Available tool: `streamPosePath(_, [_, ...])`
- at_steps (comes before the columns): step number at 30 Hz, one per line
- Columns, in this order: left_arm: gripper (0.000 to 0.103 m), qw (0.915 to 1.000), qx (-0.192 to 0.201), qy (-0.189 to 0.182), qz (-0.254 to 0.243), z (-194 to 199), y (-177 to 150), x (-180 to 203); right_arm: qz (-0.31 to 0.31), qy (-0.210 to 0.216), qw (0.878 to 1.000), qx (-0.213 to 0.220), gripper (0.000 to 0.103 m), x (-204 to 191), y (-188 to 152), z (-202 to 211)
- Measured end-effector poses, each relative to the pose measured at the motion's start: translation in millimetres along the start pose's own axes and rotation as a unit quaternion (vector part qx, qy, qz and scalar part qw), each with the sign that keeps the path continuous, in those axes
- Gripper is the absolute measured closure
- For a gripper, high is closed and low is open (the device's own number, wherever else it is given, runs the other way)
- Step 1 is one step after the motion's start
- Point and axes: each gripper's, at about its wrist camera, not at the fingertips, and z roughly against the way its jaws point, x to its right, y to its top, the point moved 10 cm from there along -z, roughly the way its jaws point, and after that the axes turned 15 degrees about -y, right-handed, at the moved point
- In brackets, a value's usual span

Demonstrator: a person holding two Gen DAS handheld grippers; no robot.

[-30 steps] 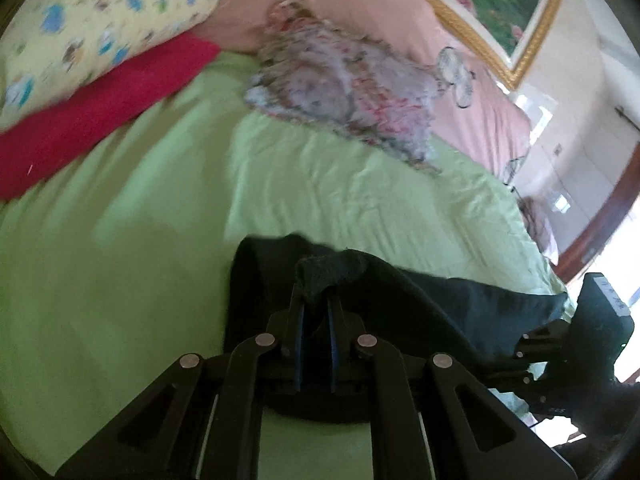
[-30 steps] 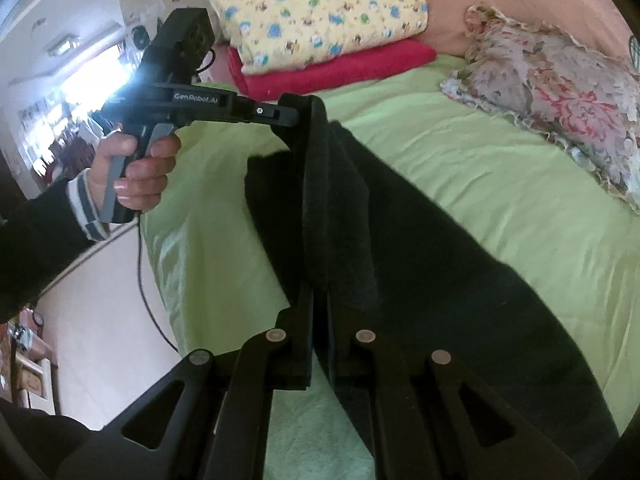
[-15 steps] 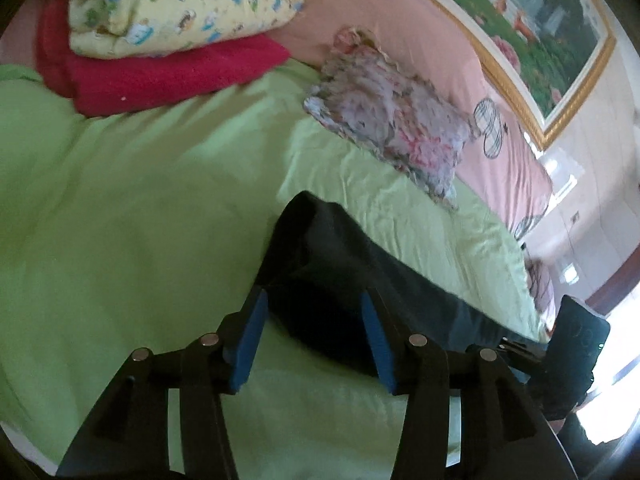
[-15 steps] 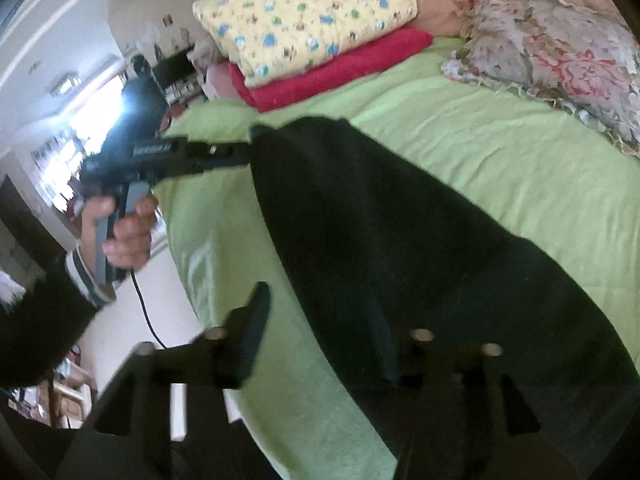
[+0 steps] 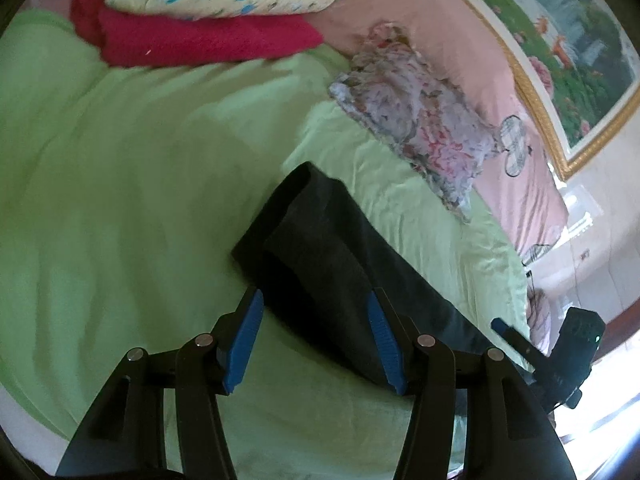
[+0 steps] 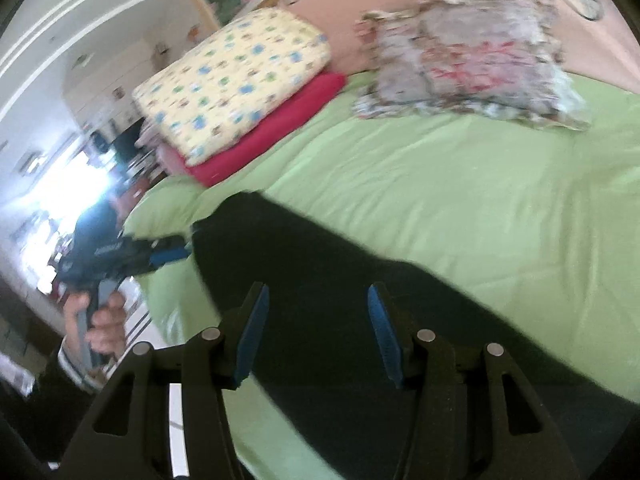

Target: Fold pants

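I read no legible writing anywhere. The dark pants (image 5: 340, 264) lie flat on the green bed (image 5: 120, 200); my left gripper (image 5: 316, 336) is opening and my right gripper (image 6: 318, 330) stands open, both just above the fabric, pads clear. Floral pillow (image 5: 420, 128) and red blanket (image 5: 200, 40) lie well beyond.

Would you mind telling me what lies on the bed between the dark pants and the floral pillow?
Nothing lies there: in the left wrist view only bare green sheet separates the dark pants from the floral pillow. The right wrist view agrees.
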Motion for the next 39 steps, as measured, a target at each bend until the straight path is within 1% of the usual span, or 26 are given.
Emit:
streamPosePath(3, [0.048, 0.9999, -0.004, 0.007, 0.012, -4, -5, -3, -0.033, -0.022, 0.999, -0.002, 0.05, 26, 13, -3])
streamPosePath(6, [0.048, 0.9995, -0.014, 0.019, 0.019, -13, -8, -10, -0.054, -0.03, 0.998, -0.013, 0.05, 42, 24, -13])
streamPosePath(9, [0.048, 0.999, -0.02, 0.025, 0.033, -20, -6, -21, -0.059, -0.031, 0.997, -0.039, 0.05, 47, 31, -35])
streamPosePath(10, [0.048, 0.9987, -0.021, 0.024, 0.039, -23, -5, -25, -0.061, -0.031, 0.996, -0.055, 0.05, 49, 31, -48])
streamPosePath(14, [0.048, 0.998, -0.029, 0.023, 0.051, -32, -3, -37, -0.056, -0.028, 0.992, -0.108, 0.05, 50, 21, -85])
streamPosePath(16, [0.048, 0.9979, -0.032, 0.024, 0.051, -37, -2, -40, -0.04, -0.028, 0.99, -0.134, 0.05, 47, 10, -100])
streamPosePath(17, [0.048, 0.998, -0.032, 0.024, 0.049, -40, -1, -40, -0.031, -0.025, 0.988, -0.146, 0.052, 45, 5, -105])
streamPosePath(18, [0.048, 0.9981, -0.033, 0.025, 0.045, -43, 0, -40, -0.018, -0.022, 0.987, -0.159, 0.057, 41, -2, -110])
streamPosePath(19, [0.048, 0.9983, -0.033, 0.027, 0.041, -46, 1, -40, -0.002, -0.022, 0.987, -0.162, 0.06, 39, -7, -111])
streamPosePath(20, [0.047, 0.9985, -0.033, 0.028, 0.035, -50, 3, -40, 0.009, -0.023, 0.987, -0.158, 0.064, 39, -8, -109])
streamPosePath(22, [0.049, 0.9988, -0.029, 0.031, 0.023, -57, 9, -38, 0.016, -0.019, 0.987, -0.162, 0.082, 39, -9, -104])
streamPosePath(23, [0.052, 0.999, -0.026, 0.033, 0.015, -59, 11, -37, 0.017, -0.016, 0.987, -0.159, 0.085, 39, -7, -101])
streamPosePath(24, [0.075, 0.9989, -0.021, 0.042, 0.002, -61, 15, -35, 0.025, -0.022, 0.987, -0.154, 0.087, 39, -5, -98])
streamPosePath(25, [0.08, 0.9989, -0.021, 0.042, -0.007, -62, 17, -32, 0.034, -0.03, 0.988, -0.148, 0.088, 38, -3, -95])
streamPosePath(26, [0.083, 0.9992, -0.012, 0.035, -0.014, -59, 21, -25, 0.045, -0.041, 0.988, -0.141, 0.088, 37, -1, -93])
streamPosePath(28, [0.084, 0.9985, 0.019, 0.025, -0.044, -43, 28, -6, 0.069, -0.067, 0.988, -0.123, 0.088, 35, 6, -89])
streamPosePath(30, [0.084, 0.996, 0.042, 0.024, -0.076, -25, 31, 12, 0.083, -0.09, 0.987, -0.102, 0.089, 34, 16, -85])
streamPosePath(32, [0.084, 0.9933, 0.055, 0.027, -0.098, -12, 31, 22, 0.091, -0.11, 0.986, -0.085, 0.091, 33, 25, -85])
streamPosePath(33, [0.084, 0.9924, 0.053, 0.032, -0.106, -10, 30, 23, 0.095, -0.118, 0.986, -0.075, 0.091, 32, 28, -86])
streamPosePath(35, [0.084, 0.9902, 0.041, 0.062, -0.118, -15, 26, 11, 0.095, -0.124, 0.986, -0.062, 0.092, 27, 32, -91])
streamPosePath(37, [0.084, 0.9914, 0.021, 0.073, -0.107, -23, 21, -9, 0.096, -0.13, 0.985, -0.064, 0.092, 21, 30, -103])
streamPosePath(39, [0.079, 0.9929, -0.005, 0.084, -0.084, -30, 16, -30, 0.1, -0.136, 0.983, -0.075, 0.091, 18, 23, -116])
